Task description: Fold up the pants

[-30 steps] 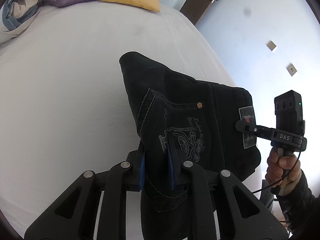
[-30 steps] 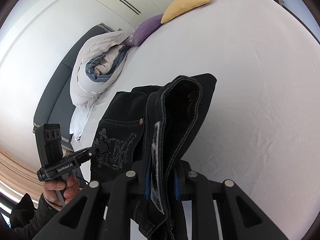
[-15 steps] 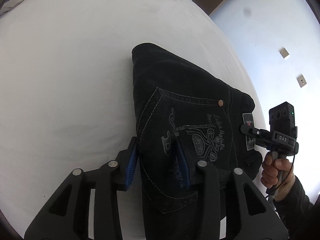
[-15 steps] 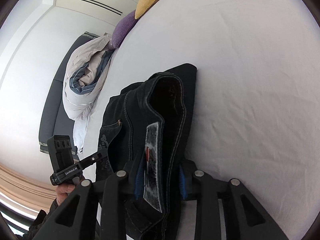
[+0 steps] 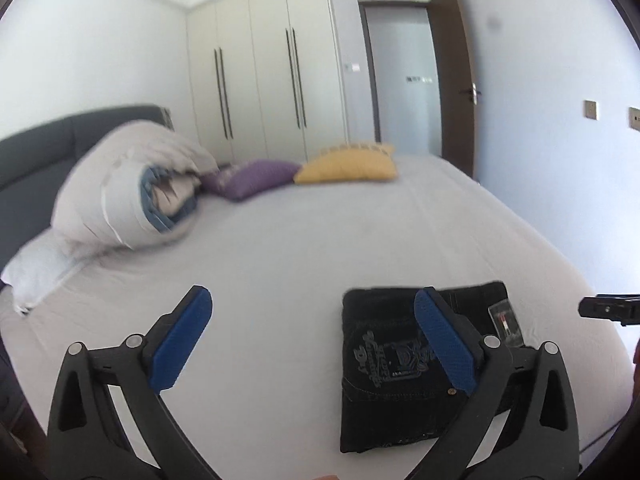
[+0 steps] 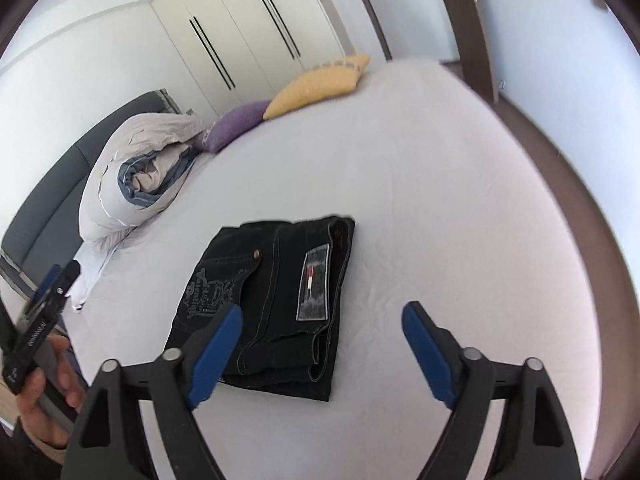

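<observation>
The black jeans (image 5: 384,376) lie folded into a compact rectangle on the white bed sheet (image 5: 280,248), back pocket embroidery and waist label facing up. They also show in the right wrist view (image 6: 272,300). My left gripper (image 5: 312,308) is open and empty, raised above the bed, with its right finger over the jeans' left part. My right gripper (image 6: 320,320) is open and empty, held above the jeans' near right edge. The right gripper's tip (image 5: 608,310) shows at the right edge of the left wrist view.
A rolled grey duvet (image 5: 132,196) lies at the bed's head by a dark headboard (image 5: 36,148). A purple cushion (image 5: 256,176) and a yellow cushion (image 5: 348,164) lie beside it. Wardrobe doors (image 5: 260,80) and a door (image 5: 404,80) stand behind.
Both grippers let go of the jeans, opened wide and lifted back from them. The jeans now rest flat and folded on the bed.
</observation>
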`<action>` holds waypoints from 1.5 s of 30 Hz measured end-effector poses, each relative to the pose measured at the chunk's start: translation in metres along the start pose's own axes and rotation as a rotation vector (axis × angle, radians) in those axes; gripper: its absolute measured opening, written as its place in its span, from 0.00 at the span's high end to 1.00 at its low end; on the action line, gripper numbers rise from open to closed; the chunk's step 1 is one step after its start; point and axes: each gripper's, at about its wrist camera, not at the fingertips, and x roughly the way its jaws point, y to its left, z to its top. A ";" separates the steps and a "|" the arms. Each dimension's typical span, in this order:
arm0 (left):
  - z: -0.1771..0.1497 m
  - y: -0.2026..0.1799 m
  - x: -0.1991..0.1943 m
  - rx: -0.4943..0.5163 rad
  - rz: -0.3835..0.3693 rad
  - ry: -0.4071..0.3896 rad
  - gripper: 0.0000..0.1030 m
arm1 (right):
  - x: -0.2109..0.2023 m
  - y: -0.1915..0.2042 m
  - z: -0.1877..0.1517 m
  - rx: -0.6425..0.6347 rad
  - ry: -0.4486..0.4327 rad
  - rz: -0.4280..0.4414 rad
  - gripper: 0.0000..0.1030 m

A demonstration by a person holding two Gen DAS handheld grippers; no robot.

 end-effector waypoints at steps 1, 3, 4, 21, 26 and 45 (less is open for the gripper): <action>0.006 -0.004 -0.017 -0.001 0.009 -0.033 0.00 | -0.021 0.008 -0.002 -0.029 -0.065 -0.033 0.00; 0.014 0.000 -0.053 -0.020 0.017 -0.074 0.00 | -0.060 0.026 -0.006 -0.089 -0.188 -0.059 0.00; 0.017 0.000 -0.069 -0.040 0.009 -0.085 0.00 | -0.076 0.035 -0.007 -0.118 -0.230 -0.074 0.00; 0.043 -0.008 -0.176 -0.061 -0.092 0.157 0.00 | -0.225 0.103 -0.015 -0.132 -0.329 -0.088 0.00; 0.013 -0.014 -0.149 -0.093 -0.083 0.302 0.00 | -0.200 0.092 -0.021 0.013 -0.152 -0.152 0.00; -0.038 -0.028 -0.068 -0.079 -0.113 0.481 0.00 | -0.153 0.107 -0.036 -0.089 -0.044 -0.189 0.00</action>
